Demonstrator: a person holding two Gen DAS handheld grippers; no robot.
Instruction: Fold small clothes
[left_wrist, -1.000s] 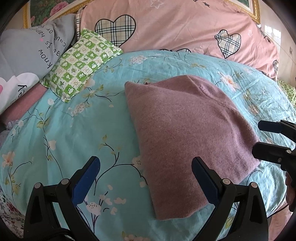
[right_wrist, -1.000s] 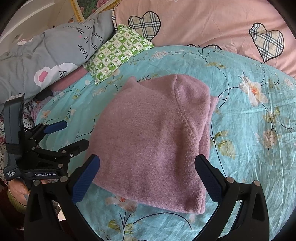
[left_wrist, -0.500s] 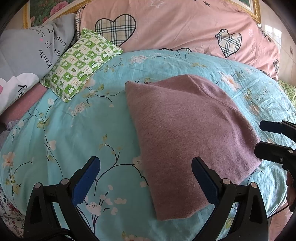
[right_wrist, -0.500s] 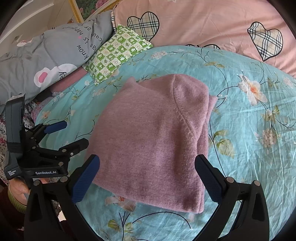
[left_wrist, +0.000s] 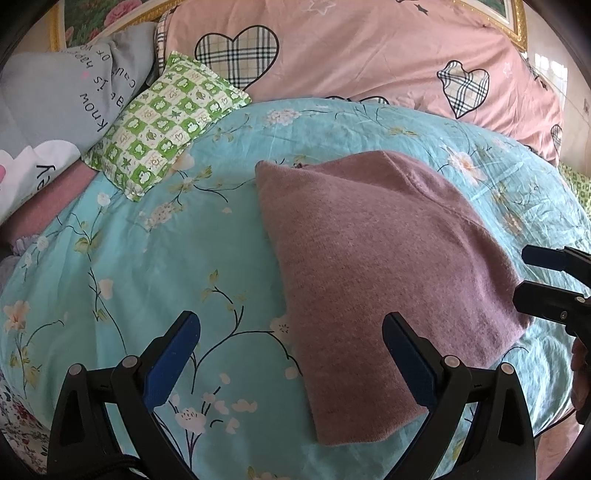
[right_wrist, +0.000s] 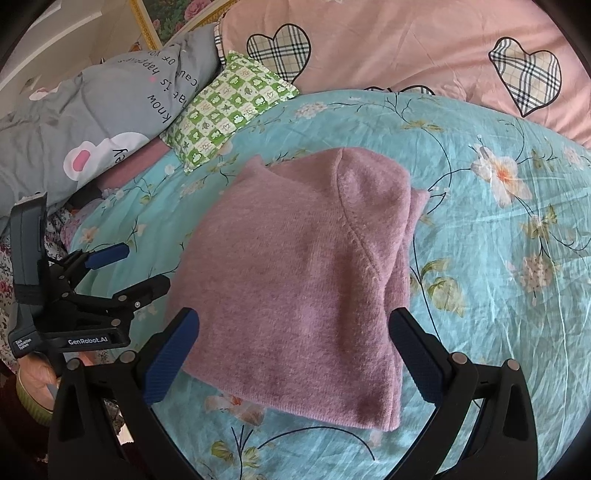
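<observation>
Mauve knit garment (right_wrist: 303, 280), plain, straight ahead of both tools. Under it, turquoise floral bedsheet (left_wrist: 155, 258). Beyond: green-and-white checked pillow (left_wrist: 166, 122), pink quilt with plaid hearts (left_wrist: 351, 62), grey lettered quilt (right_wrist: 110, 110). Finger pads (left_wrist: 171, 363) blue.

A bed (right_wrist: 498, 258) is covered by a turquoise floral sheet. A pink quilt (left_wrist: 369, 62) with plaid hearts is heaped at its head, flanked by a green checked pillow (left_wrist: 166, 118) and a grey printed pillow (right_wrist: 92, 118). A gilt frame (left_wrist: 513, 18) is seen behind.

Sweater (left_wrist: 376, 266) on bedspread (left_wrist: 147, 280); pillows (left_wrist: 166, 114) behind.
</observation>
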